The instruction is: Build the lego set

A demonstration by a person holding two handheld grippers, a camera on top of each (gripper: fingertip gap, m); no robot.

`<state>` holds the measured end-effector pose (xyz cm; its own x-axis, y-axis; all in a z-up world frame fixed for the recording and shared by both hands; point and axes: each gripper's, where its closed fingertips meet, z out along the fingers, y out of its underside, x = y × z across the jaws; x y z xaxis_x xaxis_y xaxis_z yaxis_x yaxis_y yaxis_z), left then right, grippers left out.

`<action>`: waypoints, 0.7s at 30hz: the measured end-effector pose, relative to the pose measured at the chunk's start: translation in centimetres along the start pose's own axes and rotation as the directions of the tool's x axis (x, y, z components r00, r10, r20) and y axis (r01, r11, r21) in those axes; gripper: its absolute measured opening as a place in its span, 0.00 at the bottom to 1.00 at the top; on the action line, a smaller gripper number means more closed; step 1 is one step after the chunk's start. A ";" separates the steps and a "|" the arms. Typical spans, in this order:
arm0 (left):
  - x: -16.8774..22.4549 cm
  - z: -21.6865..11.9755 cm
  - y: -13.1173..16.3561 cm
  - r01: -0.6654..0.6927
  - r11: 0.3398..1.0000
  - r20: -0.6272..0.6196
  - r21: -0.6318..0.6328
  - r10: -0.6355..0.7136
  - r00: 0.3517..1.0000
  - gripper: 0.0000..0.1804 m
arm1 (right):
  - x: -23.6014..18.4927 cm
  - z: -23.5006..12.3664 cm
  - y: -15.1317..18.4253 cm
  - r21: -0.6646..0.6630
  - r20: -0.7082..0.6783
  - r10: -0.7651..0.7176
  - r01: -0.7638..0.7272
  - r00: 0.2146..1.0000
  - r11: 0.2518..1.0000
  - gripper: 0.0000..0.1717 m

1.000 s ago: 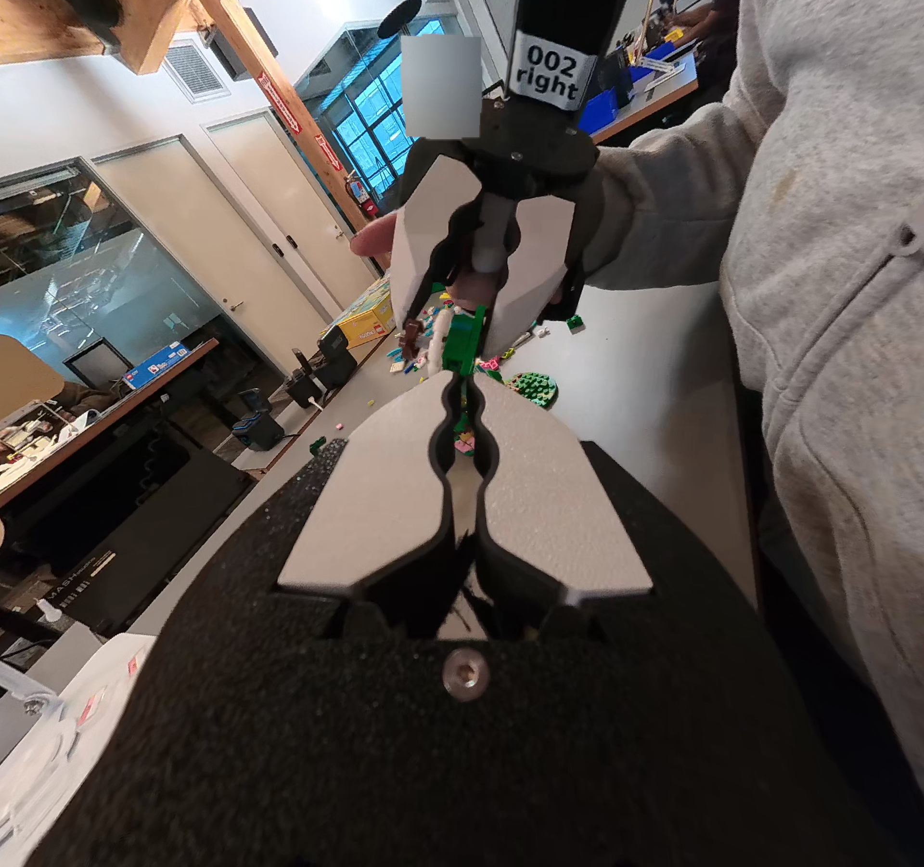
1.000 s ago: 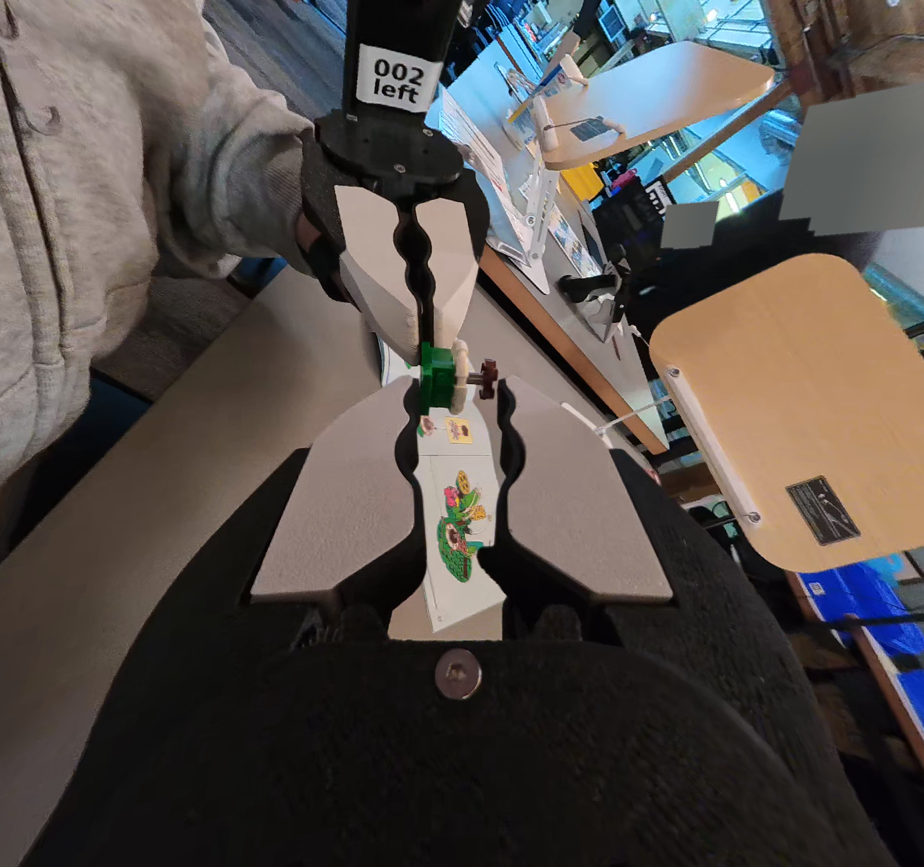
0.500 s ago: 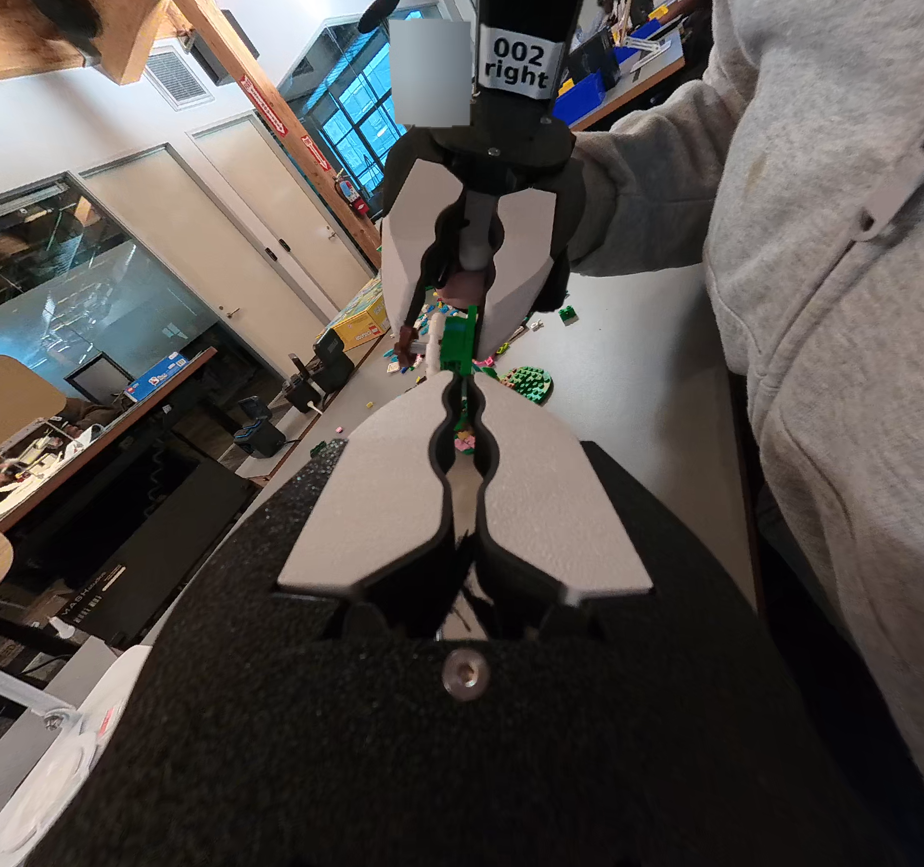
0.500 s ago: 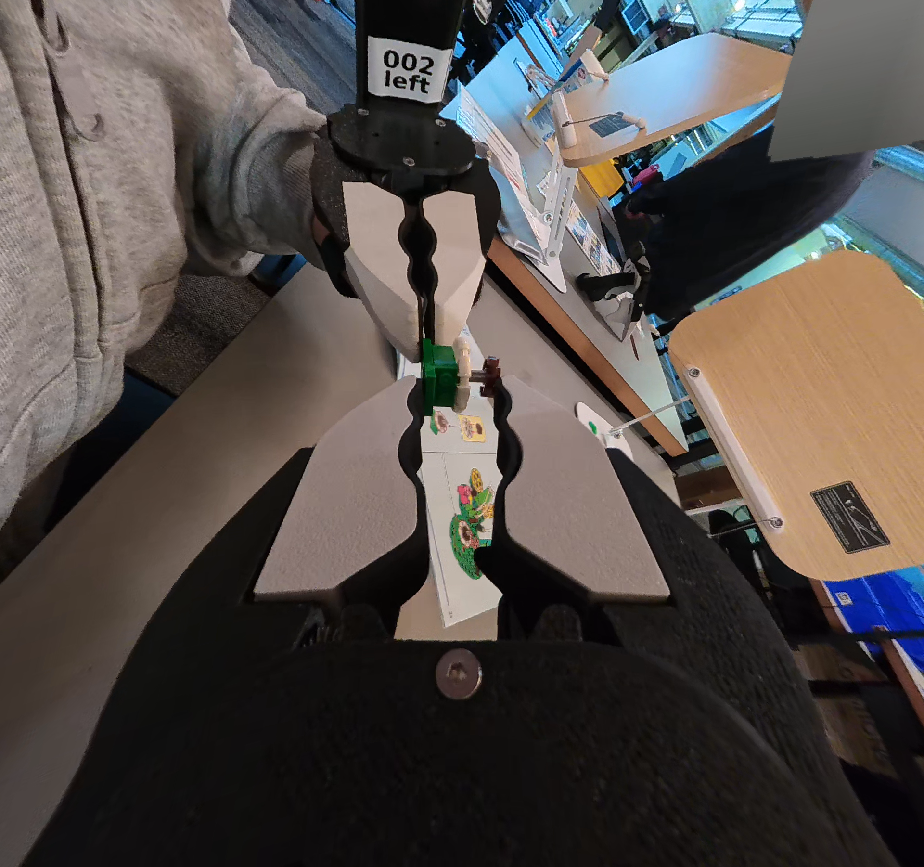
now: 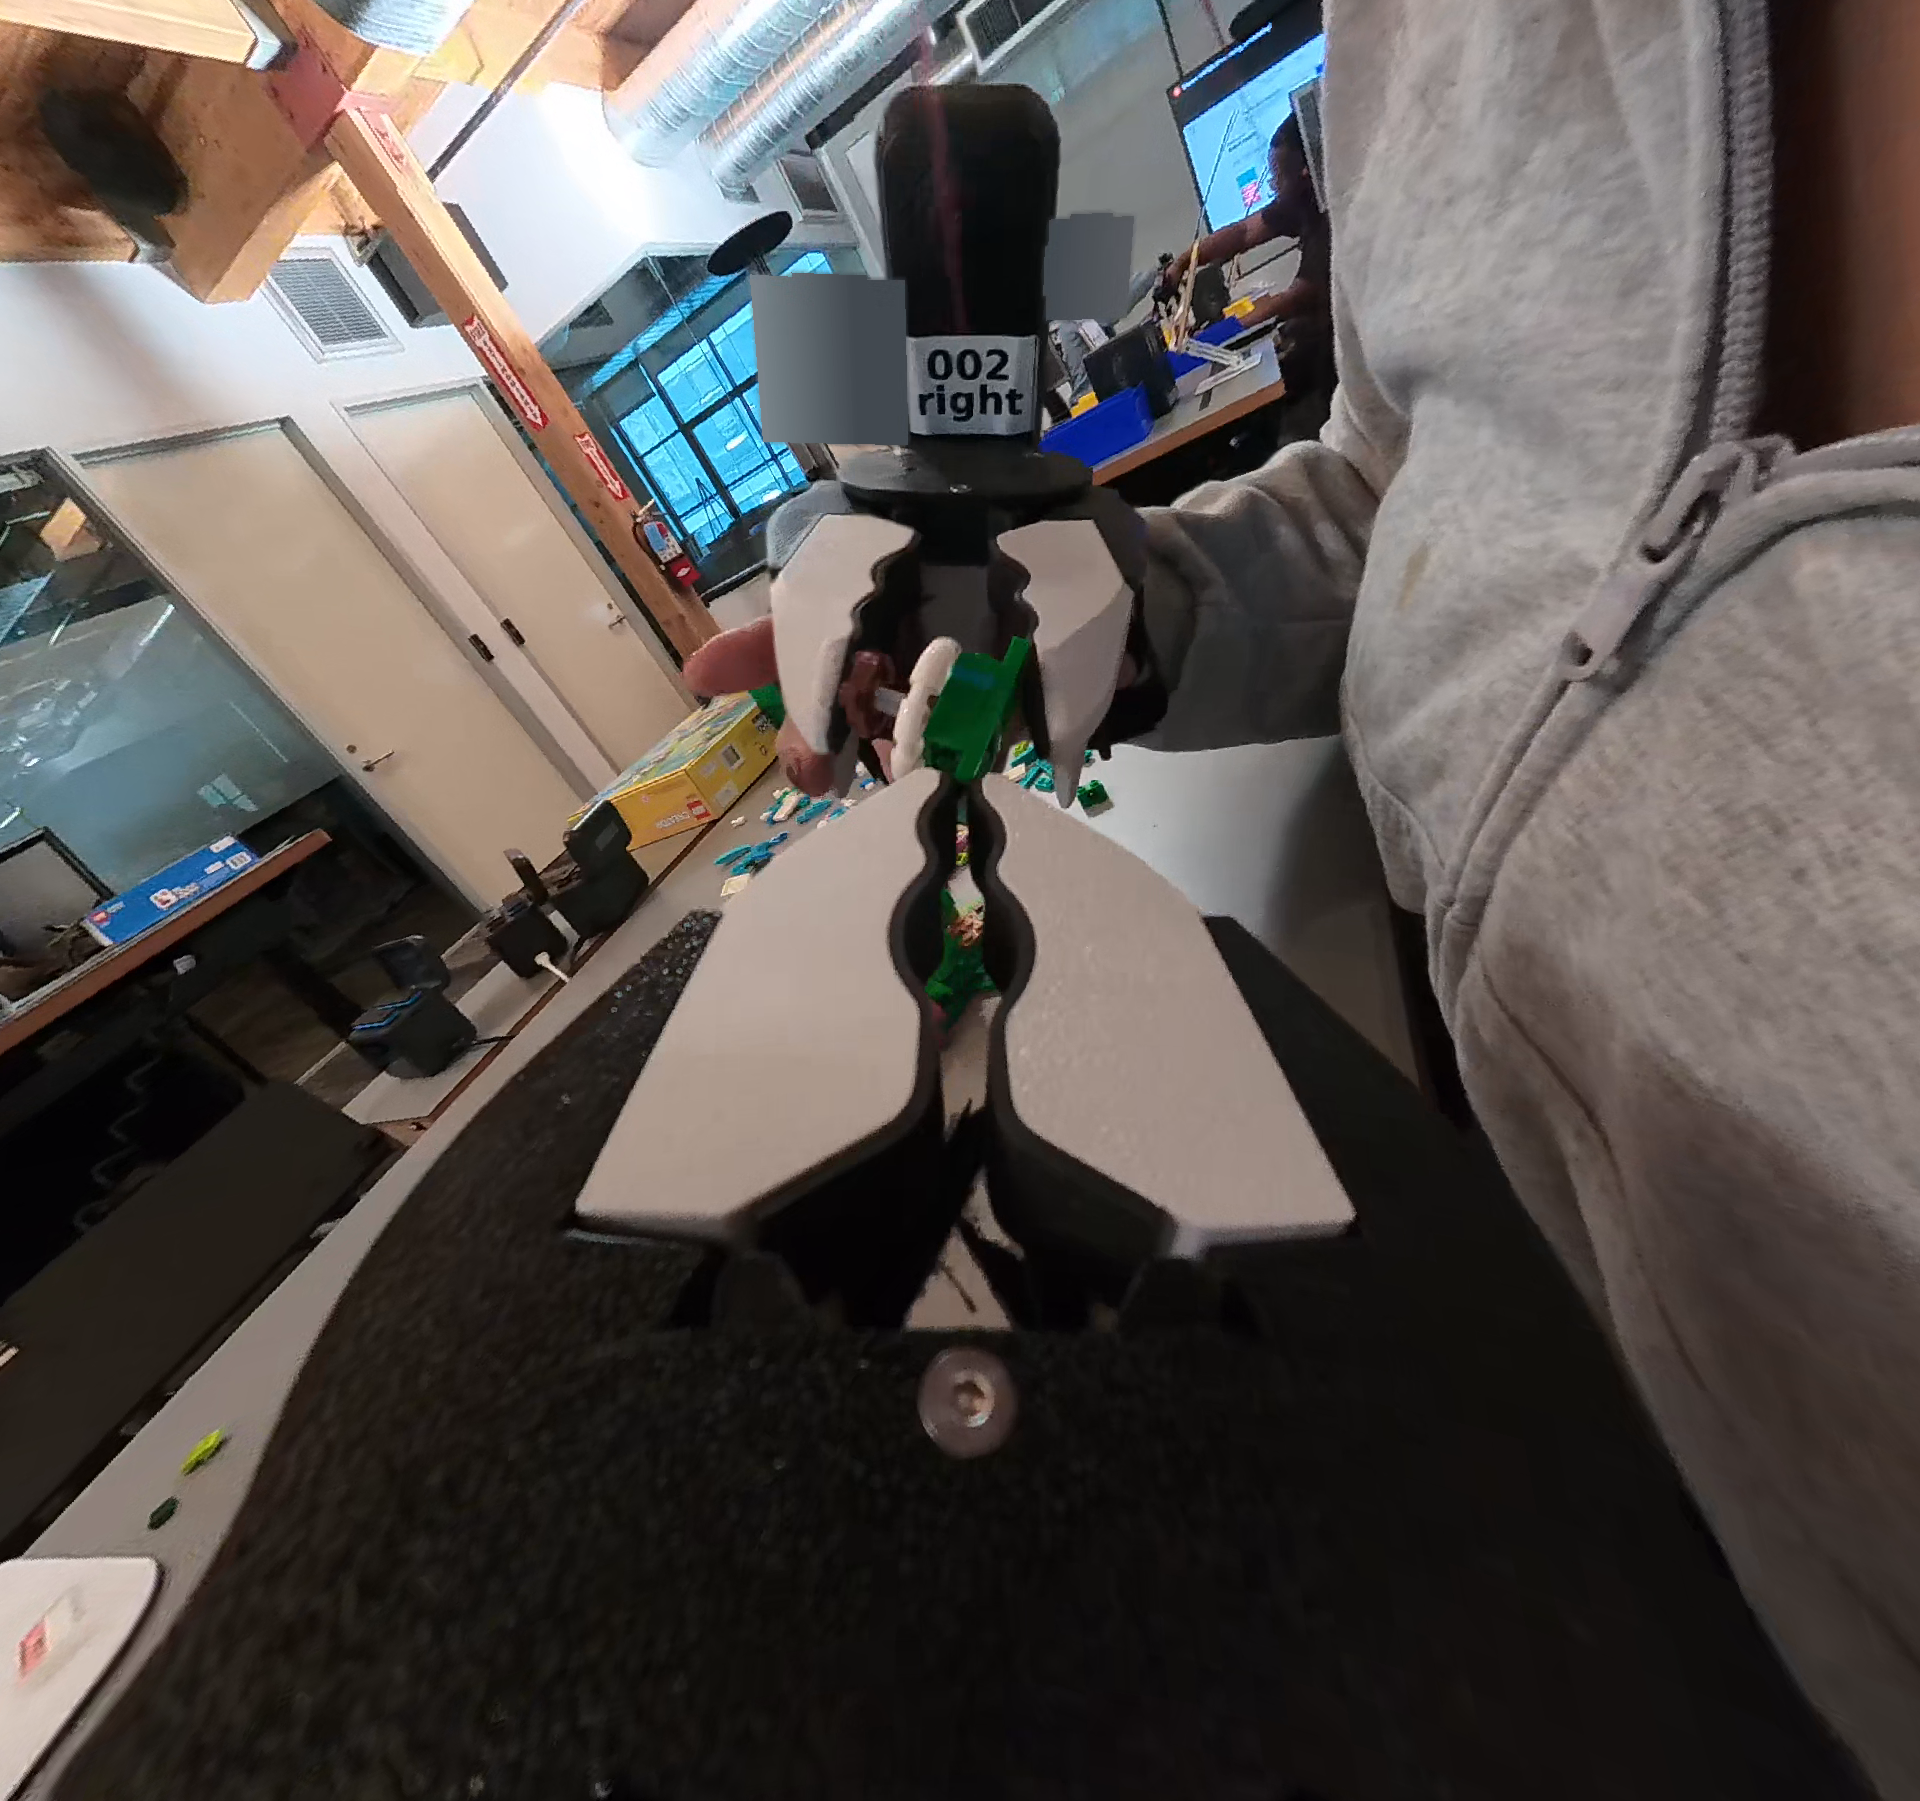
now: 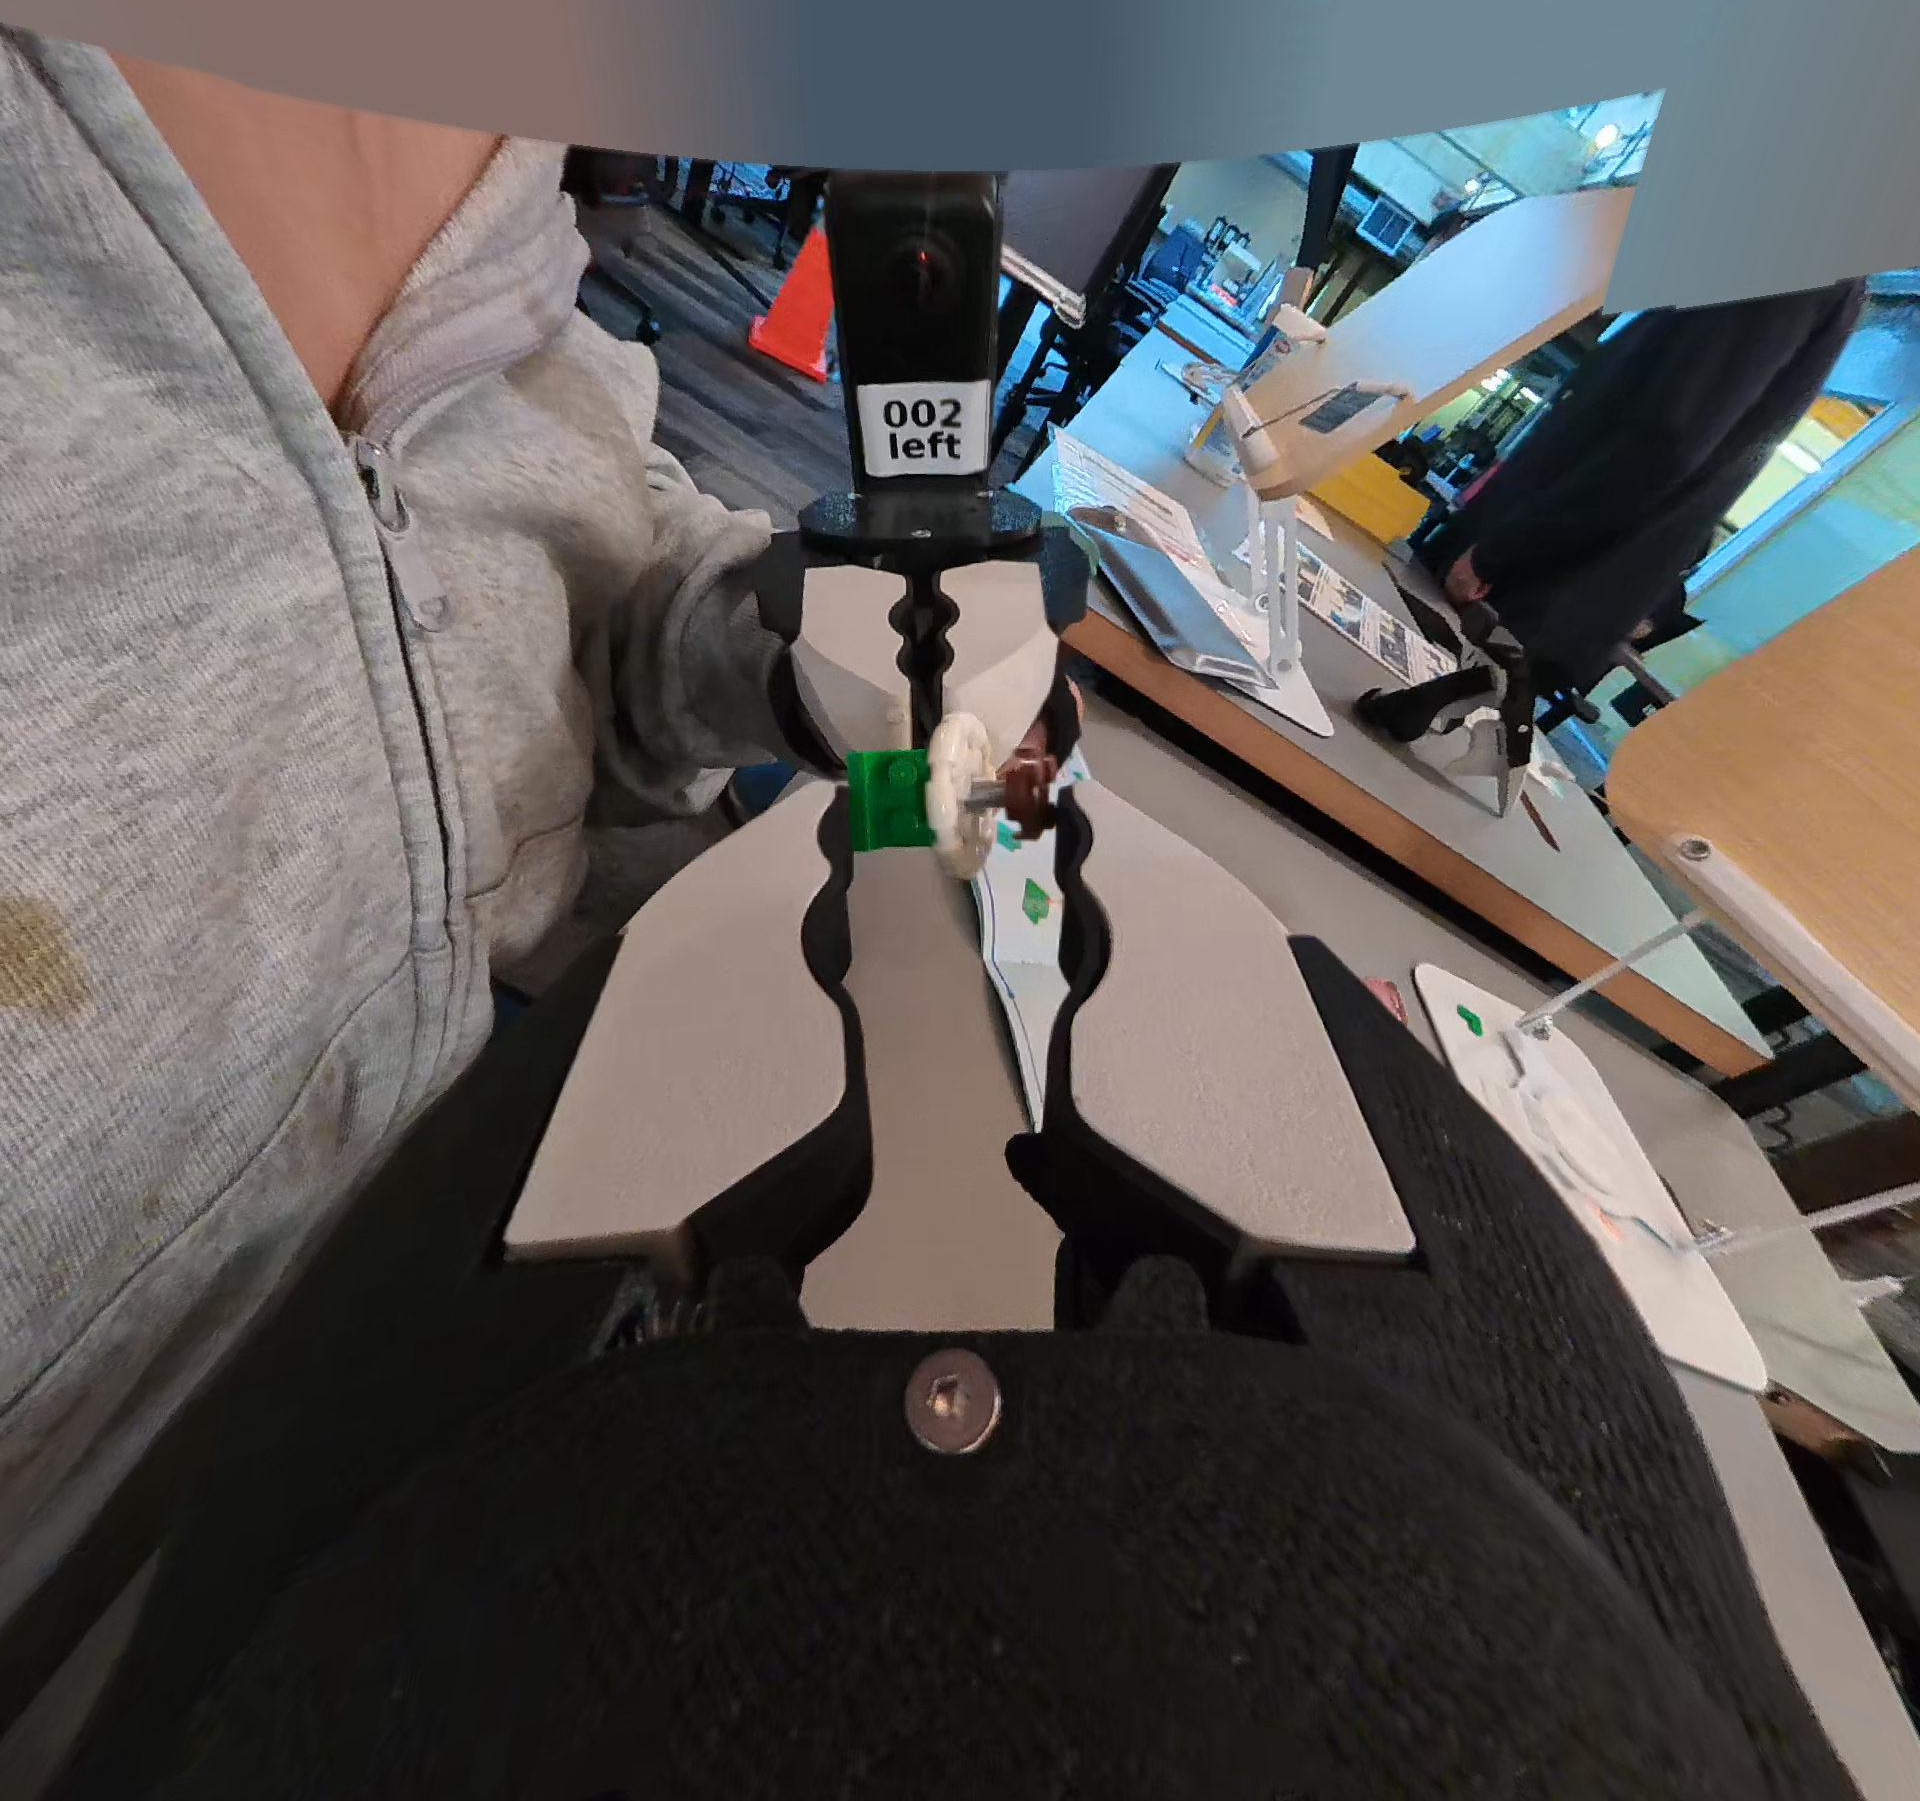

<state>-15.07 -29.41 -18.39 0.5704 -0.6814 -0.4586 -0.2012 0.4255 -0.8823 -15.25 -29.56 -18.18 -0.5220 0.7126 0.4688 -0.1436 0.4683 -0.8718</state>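
Left gripper (image 5: 958,787) clamped on green brick (image 6: 885,802); right gripper (image 6: 956,806) spread, pad contact unclear.

The left gripper (image 5: 961,790) and right gripper (image 6: 956,816) face each other tip to tip above the table (image 5: 1226,847). Between the right gripper's spread fingers sits a small brick assembly (image 6: 951,801): brick on the left, wheel in the middle, axle cap on the right. The left gripper pinches the brick from the far side. Loose bricks (image 5: 790,847) lie on the table behind, a box (image 5: 686,780) farther left.
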 end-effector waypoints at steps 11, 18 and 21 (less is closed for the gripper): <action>-0.2 0.0 -0.1 0.020 1.000 0.003 -0.005 -0.020 1.000 0.01 | 0.2 0.0 0.0 -0.030 -0.036 -0.076 0.075 0.996 0.997 0.20; -0.1 0.0 0.1 0.026 0.999 0.003 -0.020 -0.026 1.000 0.01 | 0.2 -0.2 0.3 -0.115 -0.079 -0.223 0.214 0.971 0.970 0.19; -0.1 0.2 0.2 0.026 0.999 0.012 -0.023 -0.026 1.000 0.01 | 0.3 -0.3 0.4 -0.112 -0.080 -0.193 0.183 0.978 0.977 0.19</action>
<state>-15.00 -29.07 -18.50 0.5848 -0.6849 -0.4347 -0.2049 0.3938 -0.8961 -15.22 -29.04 -18.39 -0.4155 0.6486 0.6378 -0.1419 0.6464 -0.7497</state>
